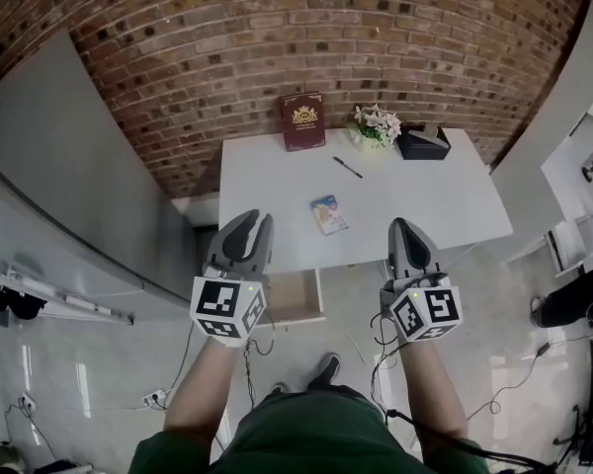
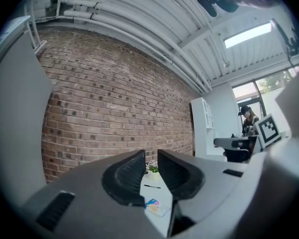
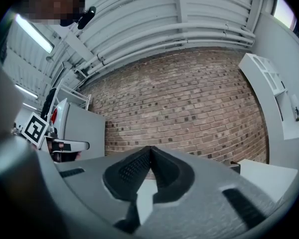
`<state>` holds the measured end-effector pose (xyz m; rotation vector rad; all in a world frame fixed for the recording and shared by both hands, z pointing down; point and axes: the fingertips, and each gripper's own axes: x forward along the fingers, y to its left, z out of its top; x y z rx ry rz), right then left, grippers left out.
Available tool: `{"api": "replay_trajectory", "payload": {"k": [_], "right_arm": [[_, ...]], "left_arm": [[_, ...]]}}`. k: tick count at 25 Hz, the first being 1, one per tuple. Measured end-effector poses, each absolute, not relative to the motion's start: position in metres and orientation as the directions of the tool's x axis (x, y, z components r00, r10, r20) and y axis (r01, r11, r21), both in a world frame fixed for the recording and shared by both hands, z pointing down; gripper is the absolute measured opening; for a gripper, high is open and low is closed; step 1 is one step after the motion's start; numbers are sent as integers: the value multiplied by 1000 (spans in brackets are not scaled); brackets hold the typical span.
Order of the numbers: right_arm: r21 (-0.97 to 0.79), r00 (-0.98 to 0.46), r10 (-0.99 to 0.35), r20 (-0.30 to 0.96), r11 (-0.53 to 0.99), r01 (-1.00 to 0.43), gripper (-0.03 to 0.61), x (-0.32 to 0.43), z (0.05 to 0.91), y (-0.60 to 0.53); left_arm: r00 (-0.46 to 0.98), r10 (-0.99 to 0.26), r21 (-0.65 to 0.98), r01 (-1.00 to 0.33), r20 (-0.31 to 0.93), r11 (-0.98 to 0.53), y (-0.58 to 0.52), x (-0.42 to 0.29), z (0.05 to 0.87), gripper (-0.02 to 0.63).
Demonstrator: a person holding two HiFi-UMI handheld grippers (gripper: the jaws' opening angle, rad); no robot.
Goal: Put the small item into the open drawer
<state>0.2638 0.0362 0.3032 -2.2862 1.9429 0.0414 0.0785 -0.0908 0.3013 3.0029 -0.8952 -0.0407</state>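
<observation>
Two hand-held grippers were out in front of us, both pointing toward the desk [image 1: 425, 200]. We held the left hand-held gripper [image 1: 258, 218] with its jaws a narrow gap apart and nothing between them. Seen from its own camera, the left hand-held gripper [image 2: 151, 156] let a strip of the white desk top show through that gap. The right hand-held gripper [image 1: 400, 223] had its jaws closed tip to tip and was empty, as the right gripper view confirmed. Between the two in the head view, nearer the left one, the drawer [image 1: 295, 302] stood pulled out from under the near edge of the desk. The small item [image 1: 328, 214], a flat colourful packet, lay on the desk top near its middle, apart from both grippers and outside the drawer. Farther back we saw a black pen [image 1: 348, 167]. Along the far edge were a dark red book [image 1: 301, 120], a bunch of pale flowers [image 1: 378, 124] and a black box [image 1: 423, 143], backed by a brick wall [image 1: 227, 57].
</observation>
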Motion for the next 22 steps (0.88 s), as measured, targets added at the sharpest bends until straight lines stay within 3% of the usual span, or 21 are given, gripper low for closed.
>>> {"api": "replay_trajectory", "payload": {"k": [22], "right_arm": [[-132,45,-998,47,-51,-990,3,328,374,-31]], "left_arm": [[757,-646,25,-651,95,-759,-128,109,344,66]]}}
